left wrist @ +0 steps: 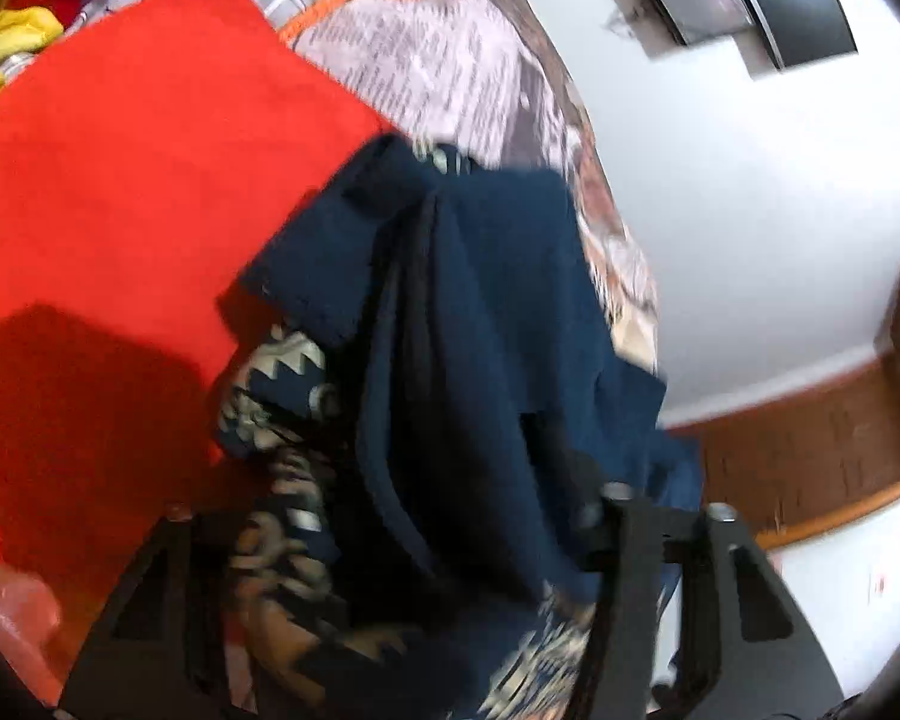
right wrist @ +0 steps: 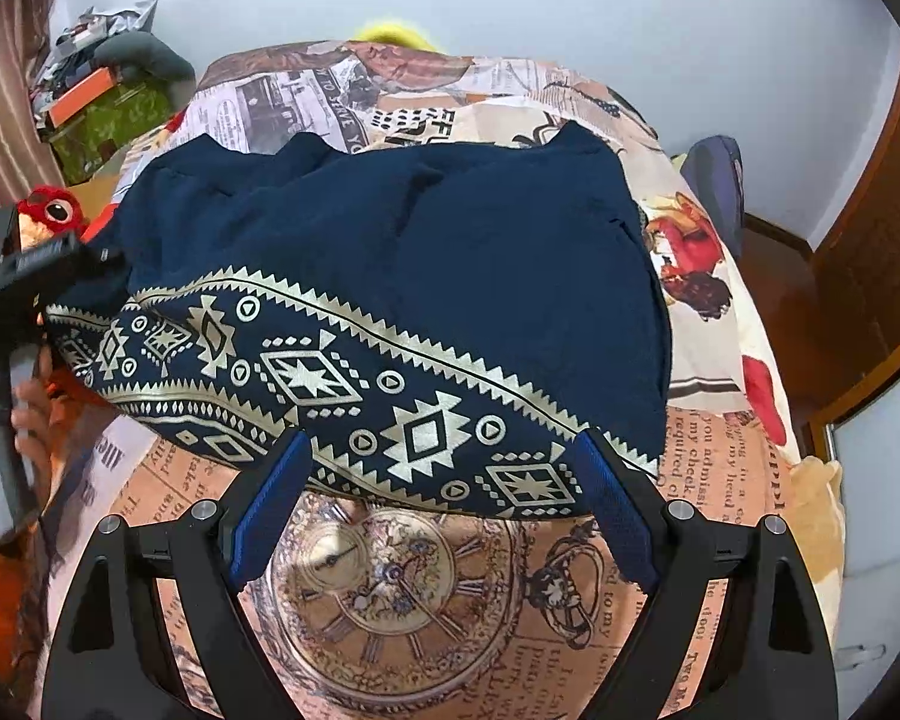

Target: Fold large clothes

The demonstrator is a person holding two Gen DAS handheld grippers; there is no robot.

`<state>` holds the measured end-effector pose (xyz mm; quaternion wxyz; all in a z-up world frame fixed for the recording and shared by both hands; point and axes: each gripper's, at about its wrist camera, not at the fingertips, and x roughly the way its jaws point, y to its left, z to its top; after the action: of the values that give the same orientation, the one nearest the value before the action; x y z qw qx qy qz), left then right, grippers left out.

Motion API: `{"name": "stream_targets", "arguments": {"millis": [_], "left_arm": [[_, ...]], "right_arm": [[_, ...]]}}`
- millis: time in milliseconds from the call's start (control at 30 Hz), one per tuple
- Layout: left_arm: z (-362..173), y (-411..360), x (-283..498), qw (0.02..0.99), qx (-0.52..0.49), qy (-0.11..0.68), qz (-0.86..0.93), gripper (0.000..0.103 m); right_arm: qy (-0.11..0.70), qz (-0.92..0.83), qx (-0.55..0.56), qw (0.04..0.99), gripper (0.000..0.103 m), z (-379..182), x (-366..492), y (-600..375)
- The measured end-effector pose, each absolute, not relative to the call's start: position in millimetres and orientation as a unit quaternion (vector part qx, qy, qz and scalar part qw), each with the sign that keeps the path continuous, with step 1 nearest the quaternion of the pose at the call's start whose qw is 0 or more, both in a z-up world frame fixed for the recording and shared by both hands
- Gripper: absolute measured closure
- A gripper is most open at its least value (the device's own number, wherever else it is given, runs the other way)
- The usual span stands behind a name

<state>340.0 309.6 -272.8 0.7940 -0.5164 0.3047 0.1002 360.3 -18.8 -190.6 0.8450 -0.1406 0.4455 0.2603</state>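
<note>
Right wrist view: navy garment (right wrist: 390, 252) lay on the bedspread (right wrist: 708, 450) just ahead of the right claw (right wrist: 444, 456), fingers spread wide, empty | soft, light, floppy; best pinched at the patterned hem (right wrist: 330, 384) | left claw (left wrist: 402, 540) bunched in cloth; grip unclear

The right wrist camera looks forward and down along its open fingers across the navy garment (right wrist: 390, 240) spread on the bed, facing the far wall; the left wrist camera sits tilted, pressed very close against that garment (left wrist: 480, 330), red cloth (left wrist: 120, 180) beside it; both share the garment.
</note>
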Motion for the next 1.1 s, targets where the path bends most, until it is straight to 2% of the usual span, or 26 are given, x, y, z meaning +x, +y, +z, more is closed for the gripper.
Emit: {"name": "stream_targets", "arguments": {"millis": [67, 200, 400, 600, 800, 1000, 1100], "left_arm": [[-261.4, 311.1, 349.0, 0.804, -0.495, 0.307, 0.121, 0.086], [-230.1, 305.0, 331.2, 0.830, -0.461, 0.292, 0.119, 0.092], [-172.4, 298.3, 311.2, 0.859, -0.452, 0.225, 0.082, 0.092], [-113.6, 277.1, 299.6, 0.909, -0.363, 0.180, 0.102, 0.092], [-104.8, 240.1, 330.7, 0.926, -0.292, 0.213, 0.106, 0.092], [-101.0, 178.7, 362.2, 0.951, -0.186, 0.233, 0.084, 0.092], [-116.6, 147.0, 381.5, 0.948, -0.178, 0.264, 0.030, 0.092]], "right_arm": [[0.451, 0.260, -0.129, 0.844, 0.017, -184.9, 363.2, -16.9], [0.446, 0.258, -0.113, 0.850, 0.016, -168.1, 368.1, -9.5], [0.417, 0.266, -0.134, 0.859, 0.016, -151.3, 375.7, 24.1], [0.442, 0.312, -0.132, 0.831, 0.016, -183.7, 379.7, 71.2], [0.497, 0.343, -0.096, 0.791, 0.016, -229.2, 386.2, 97.6], [0.486, 0.366, -0.053, 0.792, 0.016, -203.8, 389.7, 35.6], [0.475, 0.337, -0.036, 0.812, 0.016, -191.3, 393.9, -15.7]]}}
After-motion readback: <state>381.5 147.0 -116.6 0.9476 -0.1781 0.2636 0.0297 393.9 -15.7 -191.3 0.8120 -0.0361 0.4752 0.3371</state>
